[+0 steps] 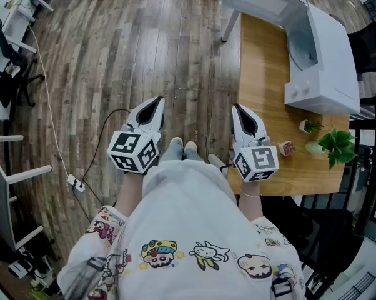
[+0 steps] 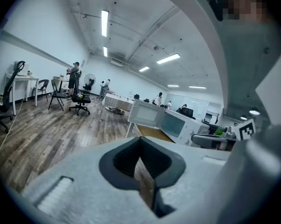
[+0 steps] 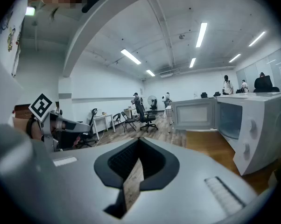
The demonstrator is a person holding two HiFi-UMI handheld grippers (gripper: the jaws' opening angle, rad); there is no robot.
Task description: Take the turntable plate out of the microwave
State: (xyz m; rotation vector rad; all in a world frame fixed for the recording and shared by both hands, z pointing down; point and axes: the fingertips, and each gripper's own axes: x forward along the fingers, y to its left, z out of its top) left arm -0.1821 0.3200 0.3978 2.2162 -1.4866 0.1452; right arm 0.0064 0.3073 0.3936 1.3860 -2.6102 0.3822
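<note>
While standing back from the wooden table [image 1: 263, 74], holds the left gripper [image 1: 157, 102] and the right gripper [image 1: 238, 109] side by side at the middle of the head view, both pointing up-frame and a little downward. Has both pairs of jaws pressed fully together with nothing between them (only floor showing through the notch in each gripper view). Finds the microwave [image 1: 325, 61] at the upper right of the head view, on the far end of the table, its door [image 1: 263, 2] swung wide toward upper centre and the cavity mouth facing frame left. Puts the target up and to the right of both sets of jaws, well apart from either, with the right gripper plainly the nearer, at the table's near left edge. Cannot make out the turntable plate itself: presumably flat on the cavity floor, but only a dim grey interior visible, no rim or glass. Calls, probably, for stepping forward, opening the jaws and reaching in level through the mouth, edge-on to a round disc with no long axis to favour. Leaves the small plants [image 1: 335, 145] at the table's near right end apart from that path
</note>
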